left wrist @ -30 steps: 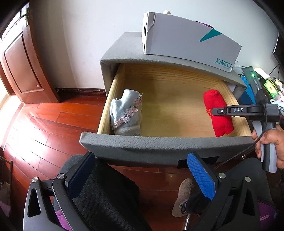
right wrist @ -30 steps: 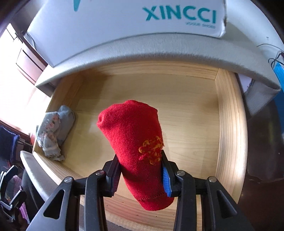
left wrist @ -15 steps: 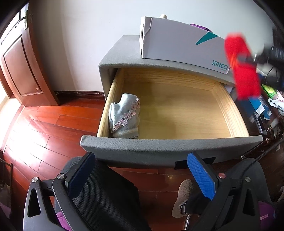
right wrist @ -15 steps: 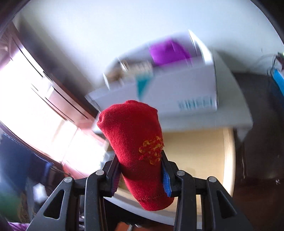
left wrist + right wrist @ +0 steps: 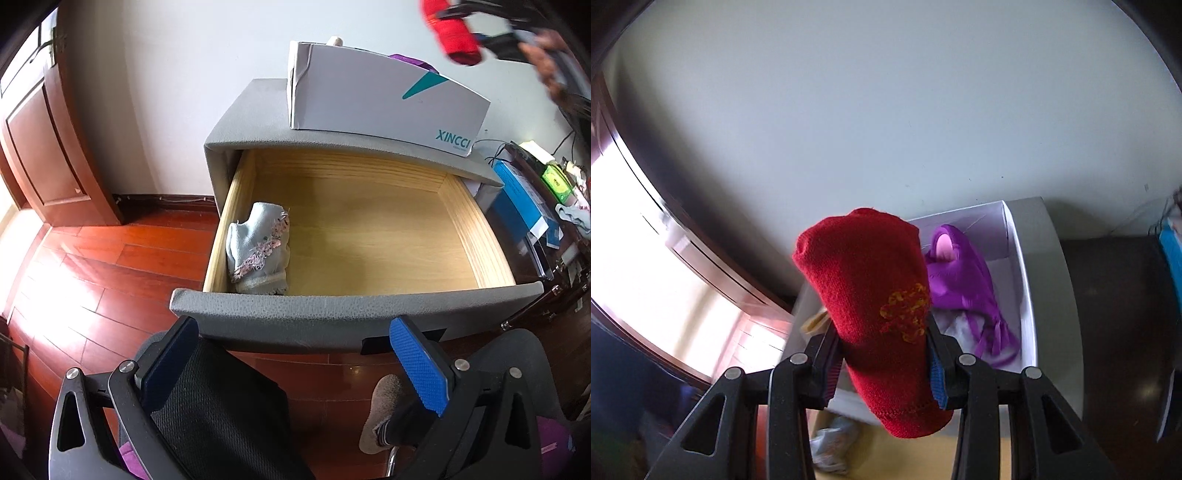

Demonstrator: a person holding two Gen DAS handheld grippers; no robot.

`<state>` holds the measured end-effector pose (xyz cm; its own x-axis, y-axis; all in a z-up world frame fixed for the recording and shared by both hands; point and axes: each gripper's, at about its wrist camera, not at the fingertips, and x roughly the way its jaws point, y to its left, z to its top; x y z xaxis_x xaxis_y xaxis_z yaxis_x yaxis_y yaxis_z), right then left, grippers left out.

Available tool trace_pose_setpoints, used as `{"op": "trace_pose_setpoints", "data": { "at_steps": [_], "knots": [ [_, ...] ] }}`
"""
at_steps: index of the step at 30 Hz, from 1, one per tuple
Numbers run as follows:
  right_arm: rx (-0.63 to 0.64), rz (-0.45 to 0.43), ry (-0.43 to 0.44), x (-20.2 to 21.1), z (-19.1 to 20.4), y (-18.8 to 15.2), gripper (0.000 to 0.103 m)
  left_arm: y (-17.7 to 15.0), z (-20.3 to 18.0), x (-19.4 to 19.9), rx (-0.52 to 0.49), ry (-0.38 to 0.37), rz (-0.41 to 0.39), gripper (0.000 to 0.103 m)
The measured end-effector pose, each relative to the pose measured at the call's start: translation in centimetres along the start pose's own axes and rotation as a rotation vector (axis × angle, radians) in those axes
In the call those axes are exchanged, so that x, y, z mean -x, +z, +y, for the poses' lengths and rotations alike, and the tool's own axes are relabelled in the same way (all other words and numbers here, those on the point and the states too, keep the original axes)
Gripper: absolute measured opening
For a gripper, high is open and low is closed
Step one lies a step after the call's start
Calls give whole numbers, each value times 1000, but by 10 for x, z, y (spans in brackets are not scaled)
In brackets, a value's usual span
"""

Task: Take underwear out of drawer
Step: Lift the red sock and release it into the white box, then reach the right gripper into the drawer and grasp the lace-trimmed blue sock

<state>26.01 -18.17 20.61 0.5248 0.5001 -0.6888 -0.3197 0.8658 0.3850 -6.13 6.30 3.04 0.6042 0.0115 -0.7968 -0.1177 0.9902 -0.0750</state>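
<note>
My right gripper [image 5: 882,362] is shut on a rolled red knit garment [image 5: 875,306] with a yellow emblem and holds it high above the white XINCCI box [image 5: 1023,280]. In the left wrist view the red garment [image 5: 452,33] is at the top right, above the box [image 5: 380,99]. The open wooden drawer [image 5: 369,229] holds a light blue underwear piece with pink lace [image 5: 258,251] at its front left. My left gripper [image 5: 295,365] is open and empty, in front of the drawer's grey front panel [image 5: 332,314].
A purple garment [image 5: 964,280] lies inside the white box on the grey nightstand top [image 5: 258,110]. A dark side table with blue boxes [image 5: 524,206] stands to the right. A wooden door [image 5: 44,147] and red wood floor [image 5: 92,266] lie to the left. A foot [image 5: 380,413] is below.
My right gripper has lifted the red garment out of the drawer and up over the white box. The left gripper has stayed open in front of the drawer.
</note>
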Motion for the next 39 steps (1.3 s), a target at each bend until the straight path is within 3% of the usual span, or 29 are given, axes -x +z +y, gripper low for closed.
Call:
{"op": "trace_pose_setpoints", "data": {
  "at_steps": [6,10,12,15,17,20,22,24,27,30,32,35,39],
  "knots": [
    [69,103,-76,-67,9,-7,39,1,2,-4,1,1,6,103],
    [150,170,-186,-87,10,-19,41,1,5,-4,12,3,7,103],
    [176,162,-221,-88,14,-23,41,1,5,-5,16,3,9,103],
    [171,93,-223,-73,20,-23,43,1,6,-5,20,7,11,103],
    [162,-9,-204,-46,25,-27,43,1,7,-5,26,15,13,103],
    [177,-185,-123,10,41,-49,53,0,10,-3,47,17,11,103],
    [208,-218,-31,32,56,-68,55,0,13,-3,61,22,12,103],
    [228,-153,119,36,73,-92,62,0,15,-1,69,30,6,103],
    [209,133,237,-1,97,-147,64,1,18,4,75,38,0,103],
    [250,303,224,-41,112,-198,64,3,20,10,87,41,-6,103],
    [269,372,215,-65,121,-223,64,3,22,14,94,46,-2,103],
    [203,484,229,-105,124,-244,64,0,30,19,101,68,16,103],
    [192,557,216,-138,133,-265,64,-6,50,30,141,87,11,103]
  ]
}}
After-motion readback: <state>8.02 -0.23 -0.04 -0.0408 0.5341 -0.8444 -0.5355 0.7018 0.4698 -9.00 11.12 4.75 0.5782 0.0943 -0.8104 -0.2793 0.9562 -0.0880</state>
